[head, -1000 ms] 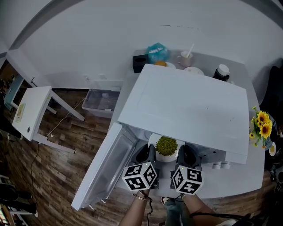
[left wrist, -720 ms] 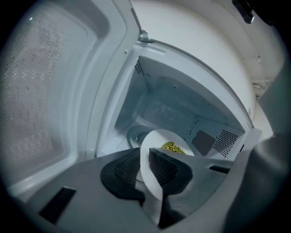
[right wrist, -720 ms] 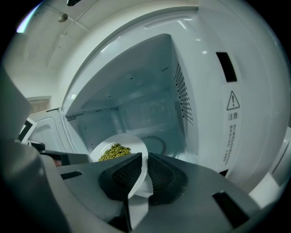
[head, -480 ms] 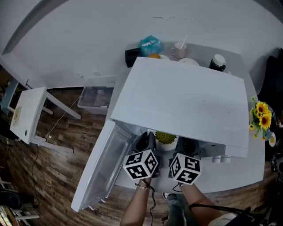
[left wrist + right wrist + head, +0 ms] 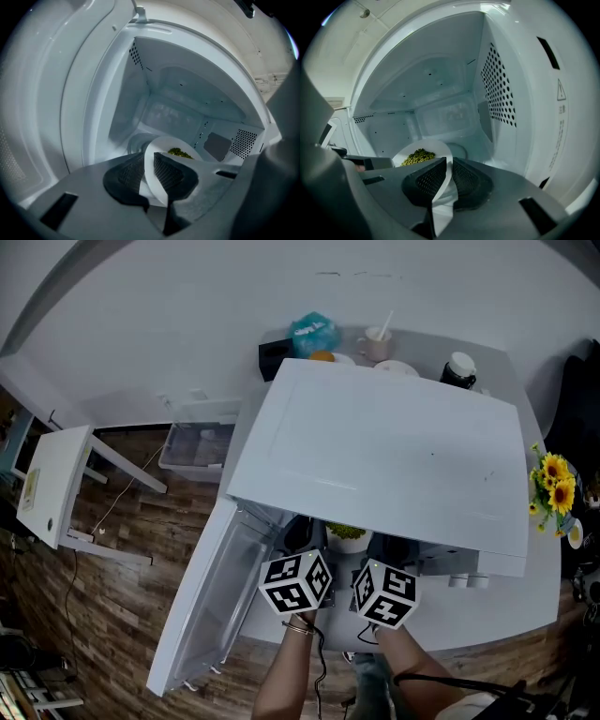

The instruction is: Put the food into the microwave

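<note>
A white plate [image 5: 345,538] of green peas [image 5: 418,156] is held at the mouth of the white microwave [image 5: 394,456], mostly hidden under its top in the head view. My left gripper [image 5: 149,169] is shut on the plate's [image 5: 161,149] left rim. On the plate's [image 5: 423,151] right rim my right gripper [image 5: 446,176] is shut. Both grippers reach into the open cavity, and the turntable [image 5: 459,151] lies just beyond the plate. The microwave door [image 5: 202,601] hangs open to the left.
Behind the microwave stand a blue bag [image 5: 311,332], a cup with a straw [image 5: 378,343], a bowl [image 5: 397,367] and a dark jar [image 5: 457,369]. Yellow flowers [image 5: 551,493] are at the right. A white side table [image 5: 52,486] and a plastic bin [image 5: 195,448] stand on the wooden floor at the left.
Both grippers have carried the plate forward into the microwave opening. The peas, in full view a second ago, are now almost hidden under the microwave's top.
</note>
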A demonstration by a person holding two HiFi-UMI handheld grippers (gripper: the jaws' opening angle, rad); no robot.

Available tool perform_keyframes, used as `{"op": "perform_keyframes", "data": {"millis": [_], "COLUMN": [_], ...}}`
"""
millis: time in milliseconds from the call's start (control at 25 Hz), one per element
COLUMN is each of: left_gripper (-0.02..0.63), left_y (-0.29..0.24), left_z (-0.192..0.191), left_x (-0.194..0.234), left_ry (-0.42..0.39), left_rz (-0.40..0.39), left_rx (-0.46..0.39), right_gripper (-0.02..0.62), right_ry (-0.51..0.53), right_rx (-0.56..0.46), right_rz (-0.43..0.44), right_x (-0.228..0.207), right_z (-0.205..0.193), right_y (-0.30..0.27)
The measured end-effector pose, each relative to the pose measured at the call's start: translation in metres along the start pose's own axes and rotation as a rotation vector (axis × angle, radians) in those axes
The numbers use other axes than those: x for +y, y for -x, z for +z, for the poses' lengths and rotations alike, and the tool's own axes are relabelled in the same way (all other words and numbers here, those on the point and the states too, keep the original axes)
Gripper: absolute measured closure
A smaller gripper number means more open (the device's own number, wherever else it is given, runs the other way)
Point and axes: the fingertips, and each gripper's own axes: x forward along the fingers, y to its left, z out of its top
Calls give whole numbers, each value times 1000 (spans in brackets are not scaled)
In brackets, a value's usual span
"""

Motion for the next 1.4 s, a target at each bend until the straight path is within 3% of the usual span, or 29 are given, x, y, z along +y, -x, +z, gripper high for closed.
{"op": "perform_keyframes", "data": {"millis": [320, 840, 1120, 1400], "left_gripper": [543, 543, 543, 545], "left_y": [-13, -16, -5, 29], "left_z": [-2, -6, 6, 3], "left_x": [2, 5, 1, -6], "left_ry": [-39, -10, -38, -54], "left_rz": [6, 7, 8, 25], "left_rx": [22, 4, -44, -51], "right_gripper": [543, 543, 543, 551], "right_ry": [10, 67, 101, 179], "right_rx": [38, 49, 22, 24], "right_rz": [-23, -71, -24, 90], "right_x": [-2, -2, 4, 20], "right_z": [-4, -6, -3, -3], "right_y": [-11, -14, -8, 17]}}
